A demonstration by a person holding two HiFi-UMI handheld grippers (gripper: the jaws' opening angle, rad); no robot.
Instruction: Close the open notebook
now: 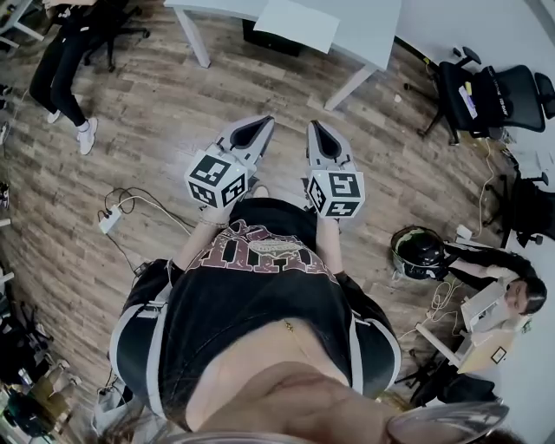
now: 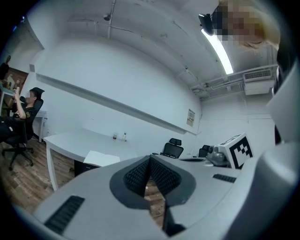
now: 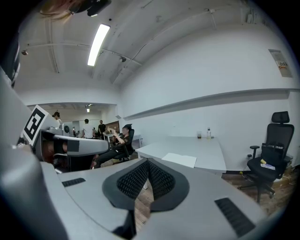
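The open notebook (image 1: 296, 22) lies flat, white pages up, on the white table (image 1: 368, 30) at the top of the head view, well ahead of both grippers. It also shows in the left gripper view as the notebook (image 2: 101, 158) and in the right gripper view as the notebook (image 3: 179, 160). My left gripper (image 1: 263, 123) and right gripper (image 1: 314, 127) hang side by side over the wooden floor, short of the table. The left gripper (image 2: 150, 159) has its jaws shut together with nothing between them. The right gripper (image 3: 148, 161) is likewise shut and empty.
Black office chairs (image 1: 486, 95) stand right of the table. A person (image 1: 65, 69) stands at the far left, another sits at a desk (image 1: 486, 303) on the right. A helmet (image 1: 419, 251) and a power strip with cables (image 1: 110, 218) lie on the floor. Small bottles (image 3: 208, 133) stand at the table's back.
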